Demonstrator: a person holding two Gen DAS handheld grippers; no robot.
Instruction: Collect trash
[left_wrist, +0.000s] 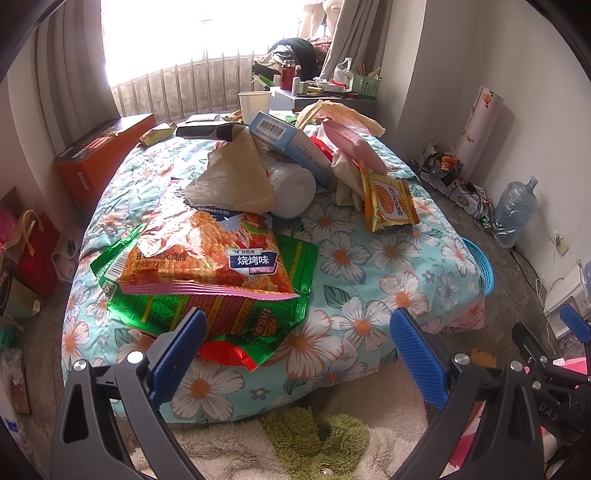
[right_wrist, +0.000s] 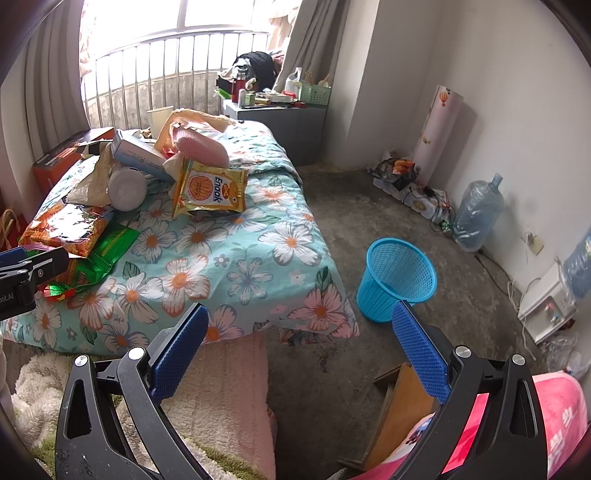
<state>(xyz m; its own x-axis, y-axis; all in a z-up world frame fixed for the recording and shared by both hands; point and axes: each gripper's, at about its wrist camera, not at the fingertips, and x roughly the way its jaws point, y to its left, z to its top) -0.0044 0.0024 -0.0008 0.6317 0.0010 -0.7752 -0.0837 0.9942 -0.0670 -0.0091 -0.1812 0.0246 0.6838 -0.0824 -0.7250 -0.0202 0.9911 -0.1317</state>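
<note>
Trash lies piled on a floral bedspread (left_wrist: 391, 258): an orange snack bag (left_wrist: 207, 251) on top of a green foil wrapper (left_wrist: 295, 273), a yellow Enaak packet (left_wrist: 391, 203) (right_wrist: 210, 192), a white tub (left_wrist: 291, 188), a blue-white box (left_wrist: 291, 144) and crumpled paper (left_wrist: 232, 173). My left gripper (left_wrist: 299, 332) is open just before the near edge of the wrappers, its left finger beside the green foil. My right gripper (right_wrist: 301, 328) is open above the bed corner and floor. A blue mesh bin (right_wrist: 397, 277) stands on the floor right of the bed.
An orange box (left_wrist: 96, 155) sits at the bed's left. A cluttered nightstand (right_wrist: 280, 114) is behind the bed. A water jug (right_wrist: 476, 210), cables and a power strip line the right wall. Fluffy rugs (right_wrist: 221, 398) lie at the bed's foot.
</note>
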